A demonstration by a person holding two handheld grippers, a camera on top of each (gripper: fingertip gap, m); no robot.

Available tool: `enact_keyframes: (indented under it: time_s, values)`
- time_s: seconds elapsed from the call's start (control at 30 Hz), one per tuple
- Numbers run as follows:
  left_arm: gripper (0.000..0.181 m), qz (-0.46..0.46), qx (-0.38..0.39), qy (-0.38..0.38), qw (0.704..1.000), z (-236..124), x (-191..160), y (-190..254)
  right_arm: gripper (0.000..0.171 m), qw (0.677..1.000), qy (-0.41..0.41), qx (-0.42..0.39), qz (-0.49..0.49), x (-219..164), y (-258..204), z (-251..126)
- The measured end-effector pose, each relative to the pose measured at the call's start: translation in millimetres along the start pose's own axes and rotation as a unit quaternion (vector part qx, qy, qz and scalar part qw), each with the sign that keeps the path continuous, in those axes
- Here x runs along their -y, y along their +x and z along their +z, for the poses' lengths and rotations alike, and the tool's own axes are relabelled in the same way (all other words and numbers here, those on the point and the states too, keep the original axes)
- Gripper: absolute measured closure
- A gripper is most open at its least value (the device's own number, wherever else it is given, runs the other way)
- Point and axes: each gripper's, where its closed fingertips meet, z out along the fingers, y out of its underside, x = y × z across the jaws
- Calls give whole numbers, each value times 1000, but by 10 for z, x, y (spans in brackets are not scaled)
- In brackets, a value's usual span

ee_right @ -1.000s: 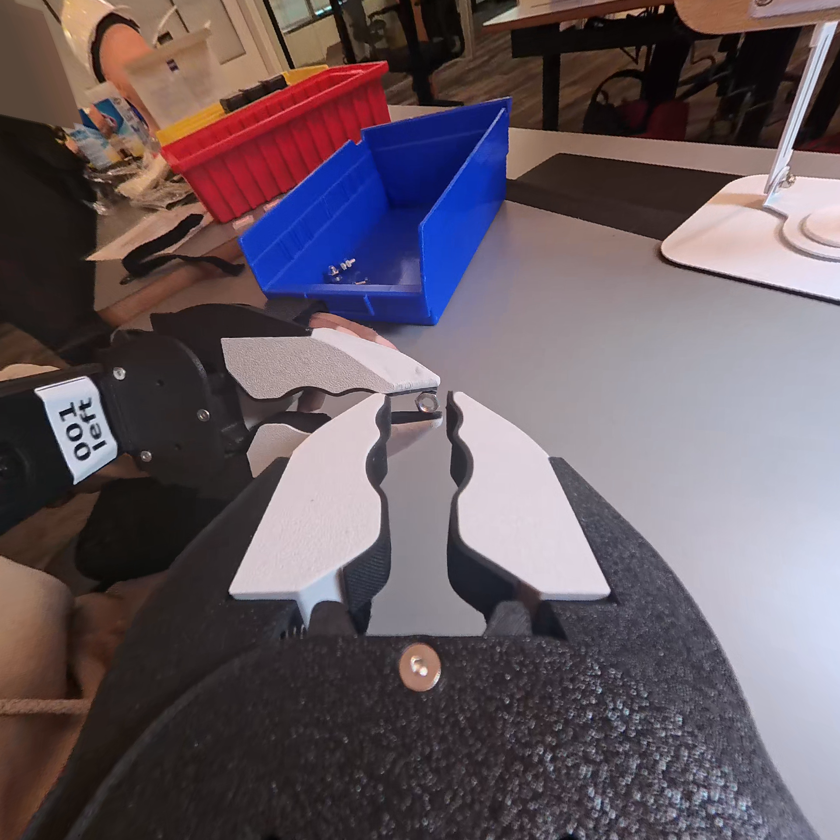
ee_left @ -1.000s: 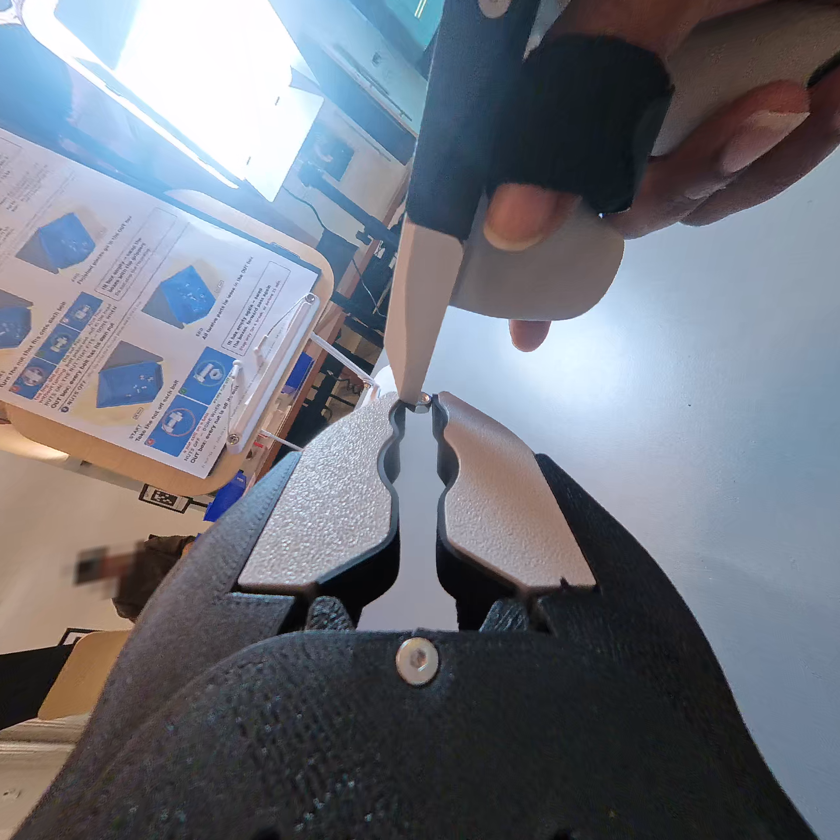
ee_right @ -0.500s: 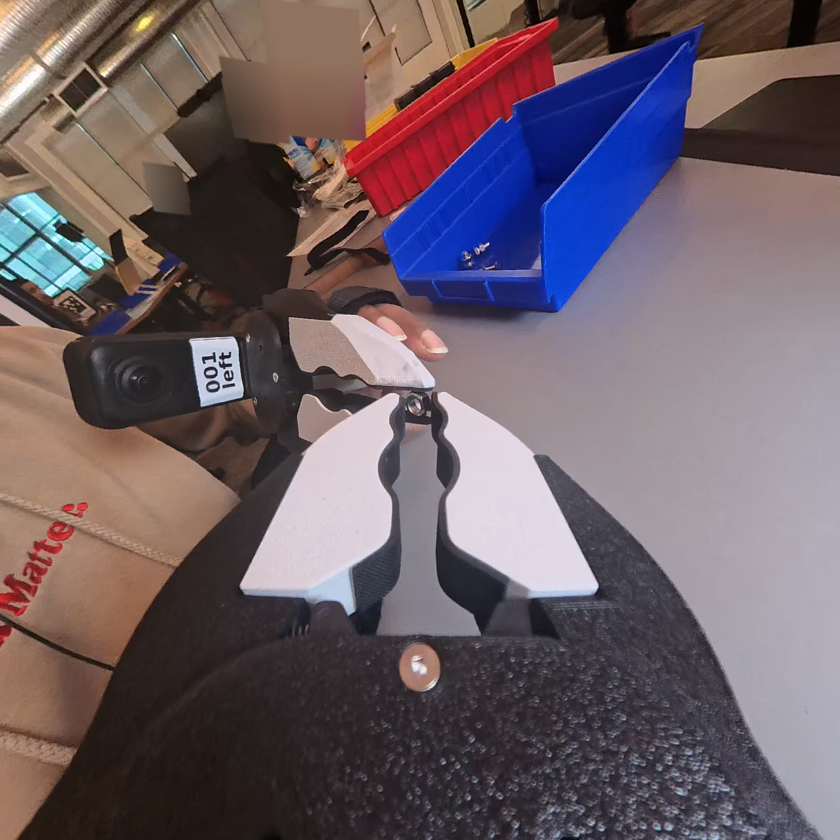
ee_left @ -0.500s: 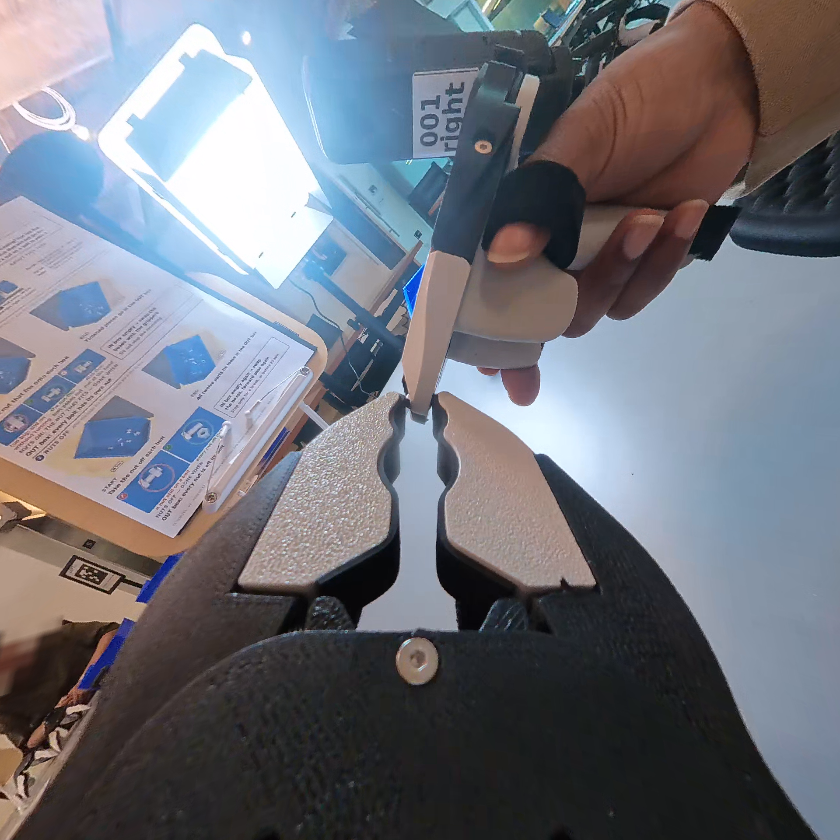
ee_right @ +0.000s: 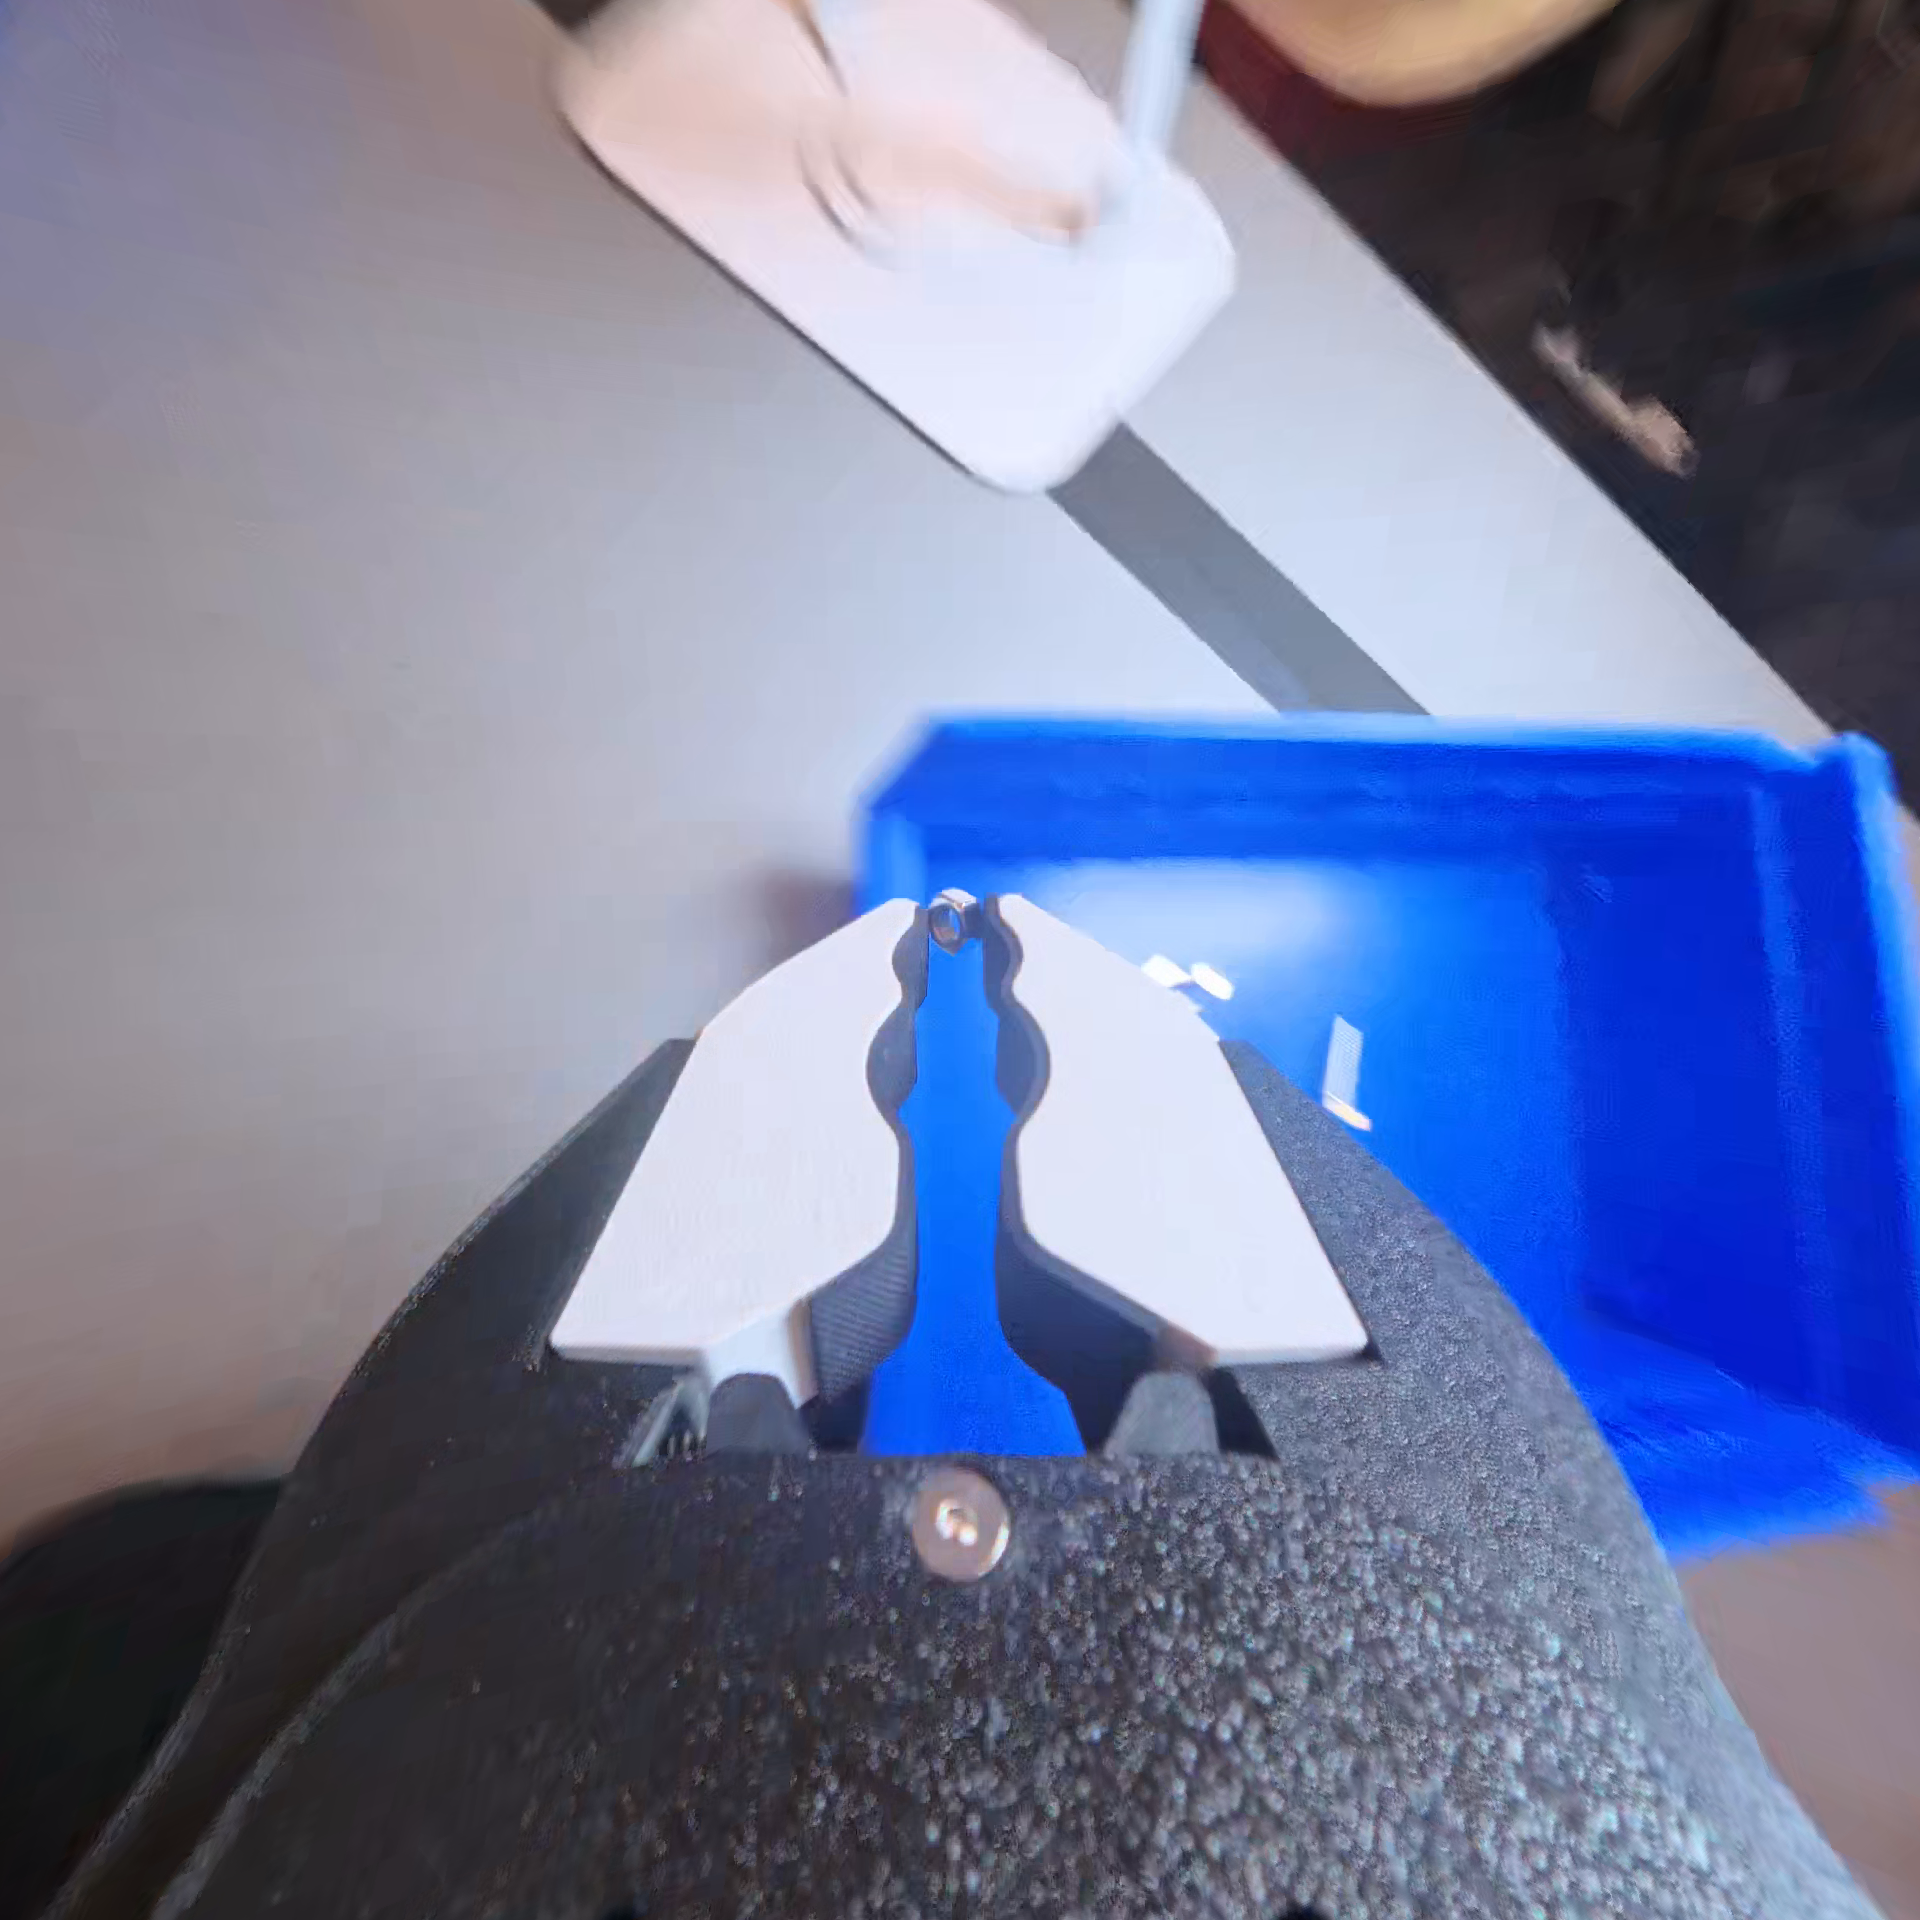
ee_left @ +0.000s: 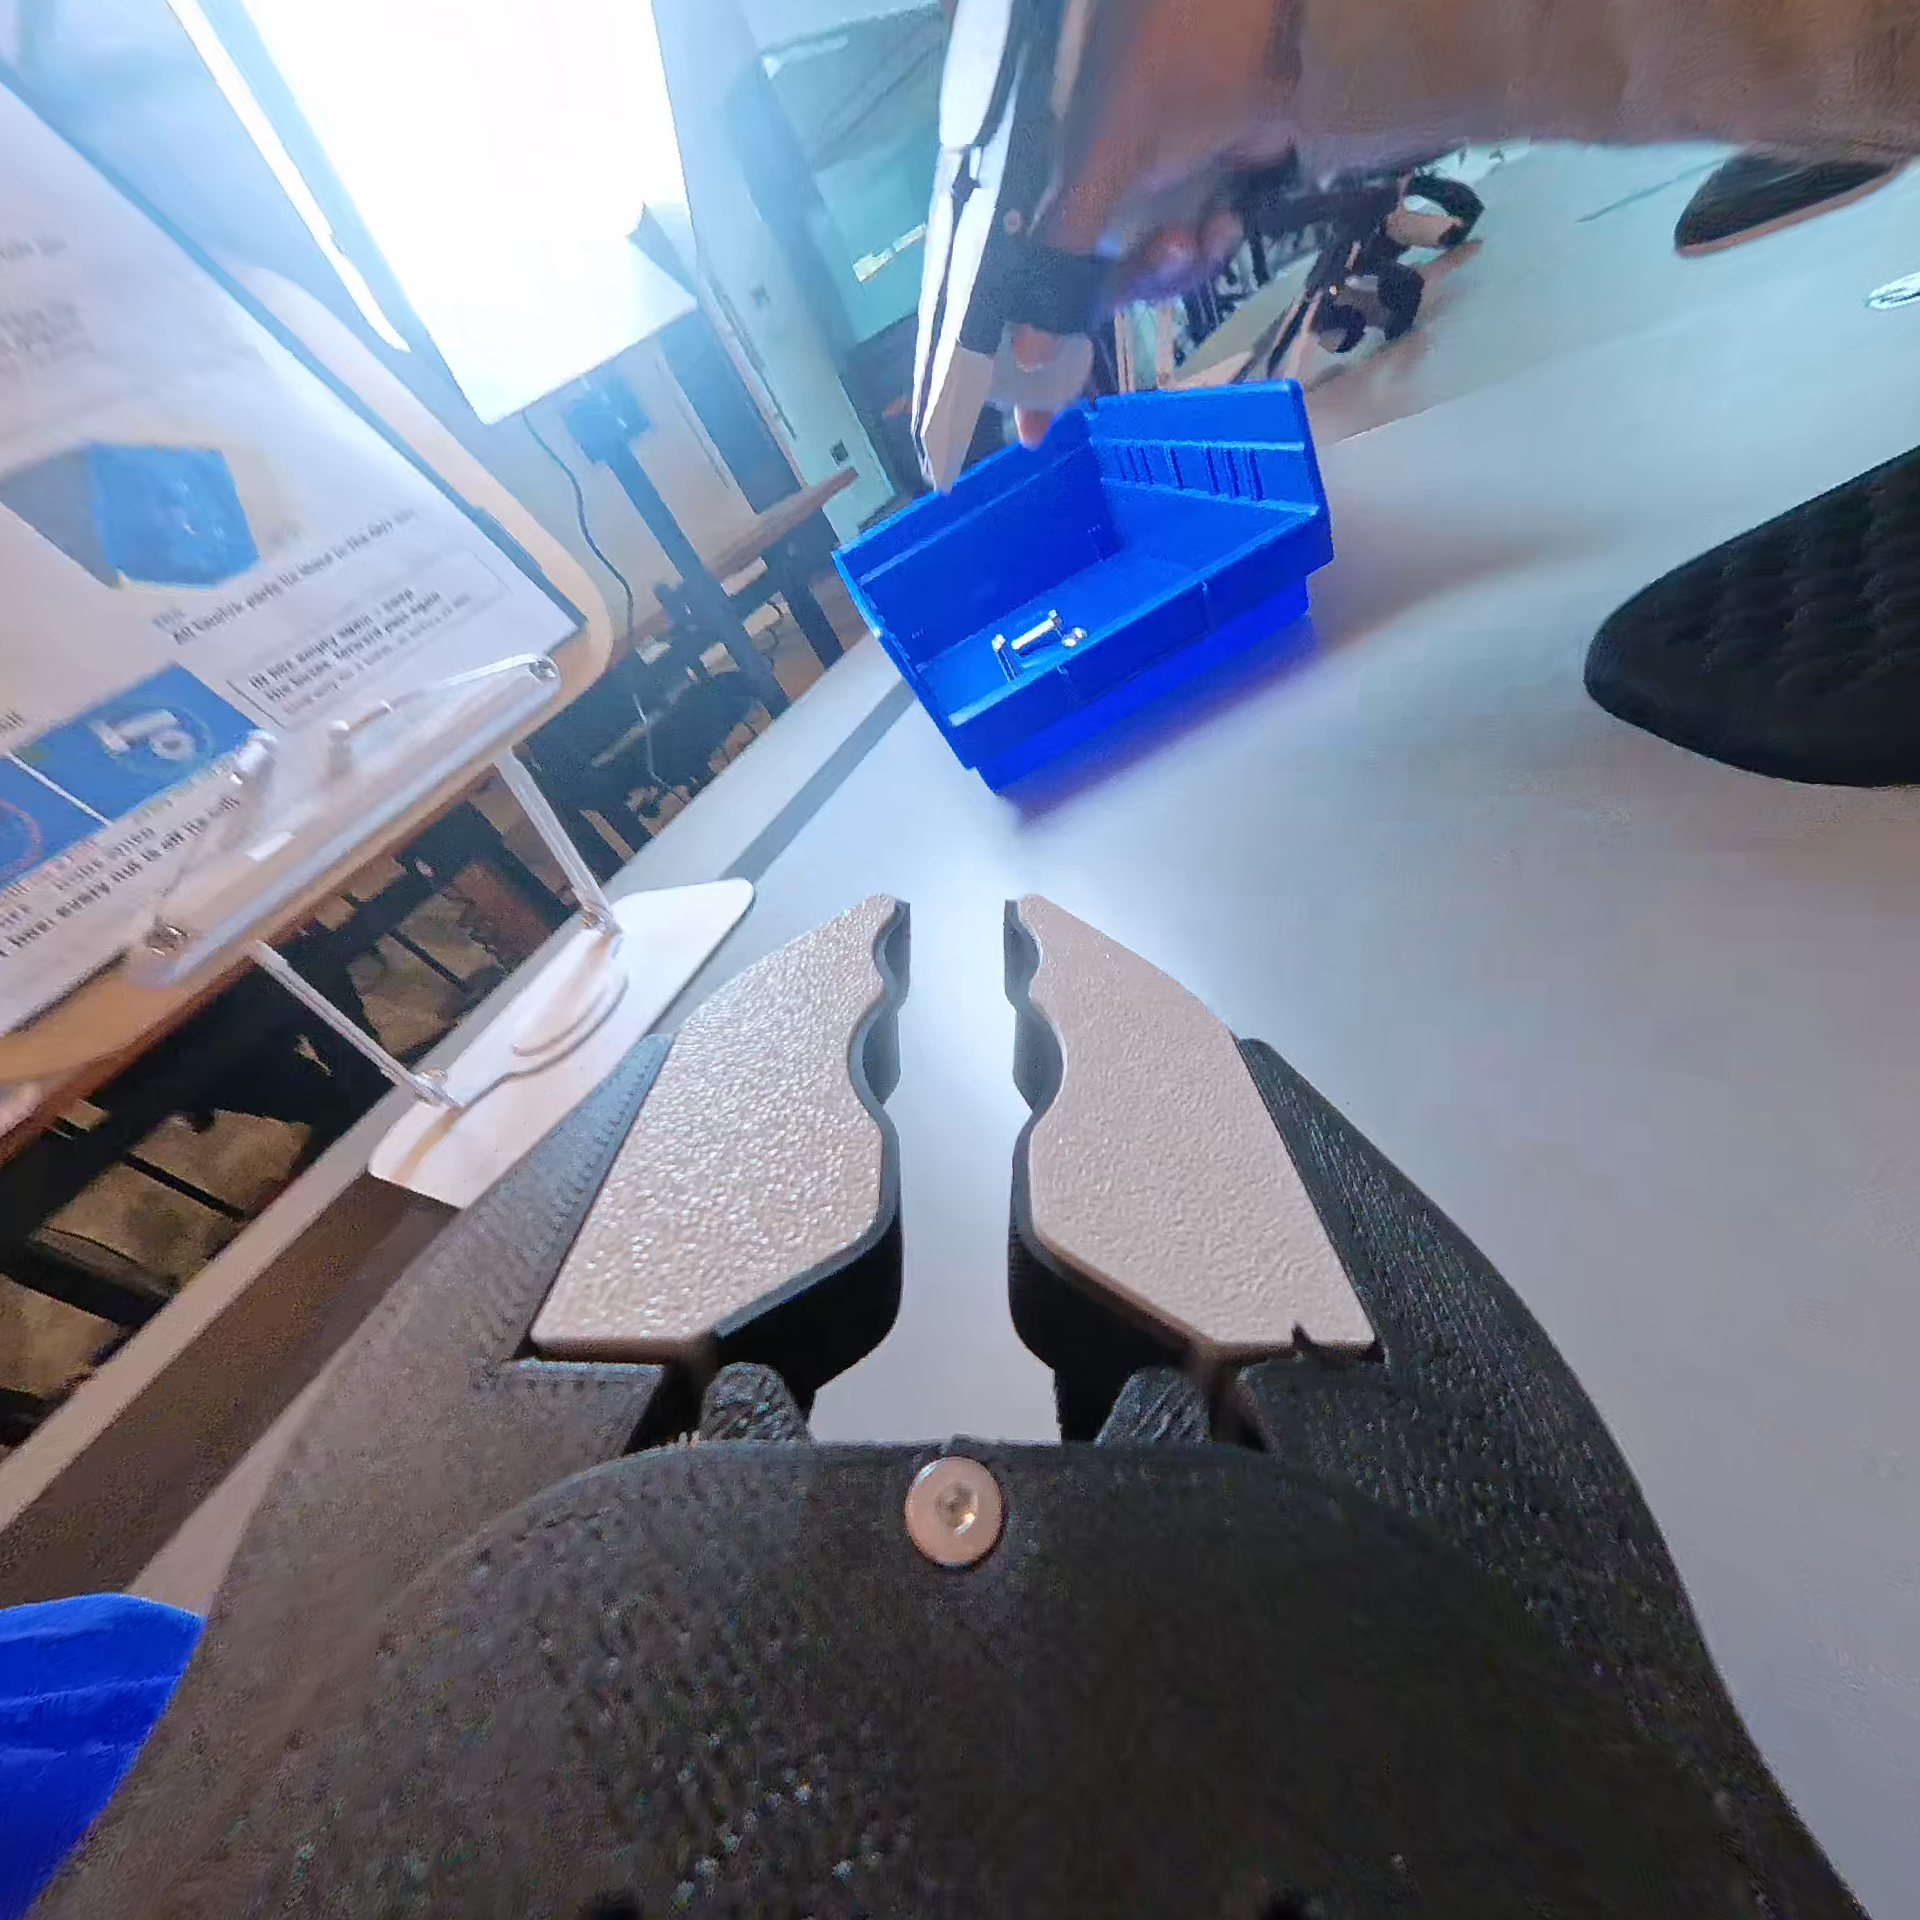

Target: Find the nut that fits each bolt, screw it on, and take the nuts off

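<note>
Nut (ee_right: 949,924) pinched at the tips of the right gripper (ee_right: 953,914), over the blue bin's (ee_right: 1860,1039) near corner.
Left gripper (ee_left: 954,920) gapes empty, low centre; bolts (ee_left: 1034,636) lie in the bin mid-frame, a white stand base (ee_right: 935,260) upper left.

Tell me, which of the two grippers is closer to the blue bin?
The right. The right gripper hangs just over the blue bin rim, pinching a small nut. The left gripper sits well back over the table, open, pointing towards the bin.
</note>
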Motion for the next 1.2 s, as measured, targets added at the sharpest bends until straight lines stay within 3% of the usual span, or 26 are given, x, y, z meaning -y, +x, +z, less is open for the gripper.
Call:
enact_keyframes:
  time_s: [0.17,0.27,0.4,0.6,0.7,0.8,0.97,1.1,1.2]
  values:
    - [164,-31,-18,-25,999,45,-146,4,161,967,-243,58,-58,-855,518,325]
    - [164,-42,-18,-29,999,42,-174,-22,161,938,-331,78,-67,-1262,615,495]
    - [165,-46,-25,-40,998,59,-239,-17,161,924,-357,101,-87,-1484,635,649]
    - [165,-45,-30,-48,997,79,-293,-9,159,931,-333,121,-90,-1498,610,735]
    - [165,-51,-27,-49,997,80,-308,-40,149,937,-321,105,-93,-1443,648,689]
    - [165,-55,-17,-45,997,65,-295,-104,147,962,-240,73,-104,-1078,651,552]
    - [164,-84,8,-25,996,-19,-189,-325,147,993,35,13,-112,-30,195,95]
    - [166,-93,52,-18,994,-205,-79,-707,148,959,276,58,-35,584,-677,-286]
    - [167,-91,115,-15,989,-566,41,-1256,150,926,369,78,26,682,-1167,-316]
